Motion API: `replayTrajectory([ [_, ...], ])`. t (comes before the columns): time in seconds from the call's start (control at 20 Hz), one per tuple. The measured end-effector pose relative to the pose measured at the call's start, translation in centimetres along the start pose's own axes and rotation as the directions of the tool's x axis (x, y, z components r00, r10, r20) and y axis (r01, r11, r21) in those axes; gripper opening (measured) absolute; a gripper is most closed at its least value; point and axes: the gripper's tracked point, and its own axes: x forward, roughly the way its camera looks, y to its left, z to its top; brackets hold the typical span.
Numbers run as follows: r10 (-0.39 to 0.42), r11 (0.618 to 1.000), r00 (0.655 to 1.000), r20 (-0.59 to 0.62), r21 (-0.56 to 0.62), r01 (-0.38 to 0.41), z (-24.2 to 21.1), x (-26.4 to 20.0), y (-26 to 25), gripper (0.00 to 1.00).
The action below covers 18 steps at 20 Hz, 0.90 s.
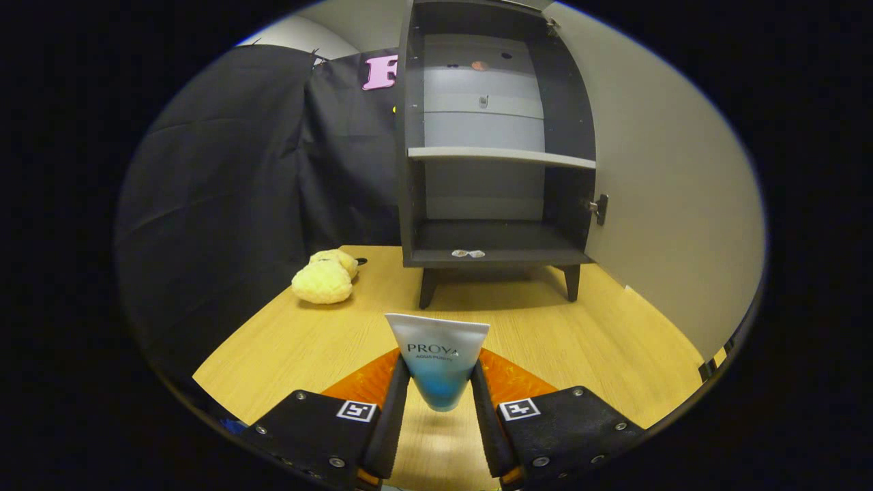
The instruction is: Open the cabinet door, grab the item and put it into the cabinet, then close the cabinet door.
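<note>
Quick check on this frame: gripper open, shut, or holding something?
Gripper: shut on the white-and-blue tube, both fingers pressed on its sides, held above the table ahead of the open cabinet.

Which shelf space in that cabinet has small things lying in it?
The bottom compartment: two small pieces lie at its front edge. The space above the shelf looks bare.
</note>
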Motion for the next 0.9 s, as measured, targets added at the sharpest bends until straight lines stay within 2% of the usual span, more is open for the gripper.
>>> replayTrajectory([
  [0.25,0.015,1.0,0.996,0.086,-0.018,-0.013,7.3,0.8,-1.4,0.51],
  [0.9,0.067,0.998,0.982,0.176,-0.001,-0.068,23.6,5.0,-5.2,0.51],
])
